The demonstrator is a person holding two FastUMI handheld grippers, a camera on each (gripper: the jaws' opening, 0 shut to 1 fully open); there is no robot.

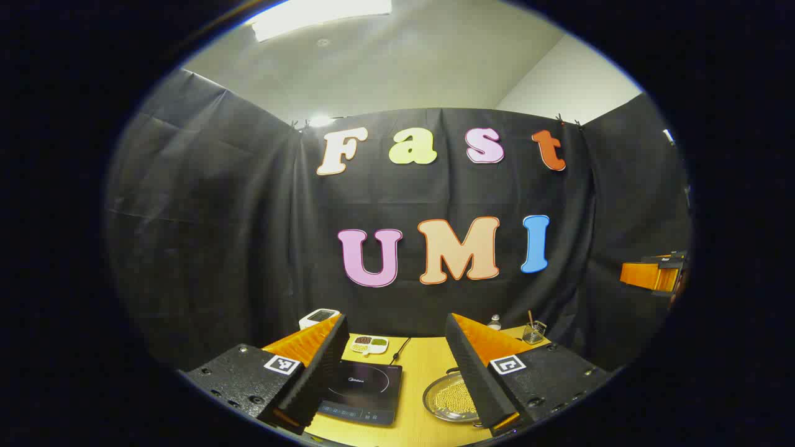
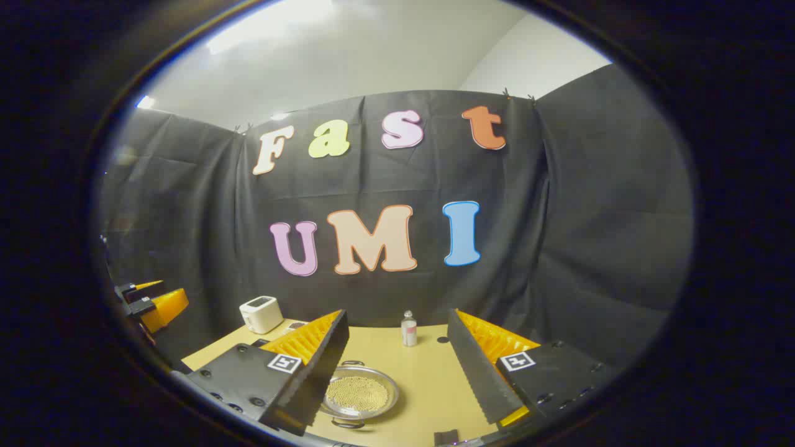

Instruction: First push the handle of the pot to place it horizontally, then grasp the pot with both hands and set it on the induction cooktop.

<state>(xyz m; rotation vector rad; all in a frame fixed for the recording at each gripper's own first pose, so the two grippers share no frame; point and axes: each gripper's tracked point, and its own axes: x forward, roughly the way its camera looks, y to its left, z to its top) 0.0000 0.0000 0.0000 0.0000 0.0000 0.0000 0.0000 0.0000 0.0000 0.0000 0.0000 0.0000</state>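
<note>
Left gripper view: your left gripper (image 1: 397, 372) hangs above the near edge of the table (image 1: 422, 372), fingers spread wide with nothing between them. Below the gap lies the induction cooktop (image 1: 363, 391); the pot (image 1: 450, 397) sits just beside it on the table, partly hidden behind one finger.

Right gripper view: your right gripper (image 2: 397, 372) is likewise spread and empty, above the table and clear of everything. The pot (image 2: 360, 392) shows under its near finger, a shallow metal pan with small yellowish beads inside.

Pot handles: one loop shows at the pot's far rim and another at its near rim in the right gripper view. Judging by that, the handle line runs front to back, so the turn to horizontal looks not yet done.

Progress: nothing of the task shows as done. The pot stands off the cooktop and neither tool touches it.

Left to do: push a handle round, take the pot at both sides, set it on the cooktop.

Other things: a small bottle (image 2: 408, 329) stands behind the pot; a white appliance (image 2: 261, 313) sits at the far corner.
</note>
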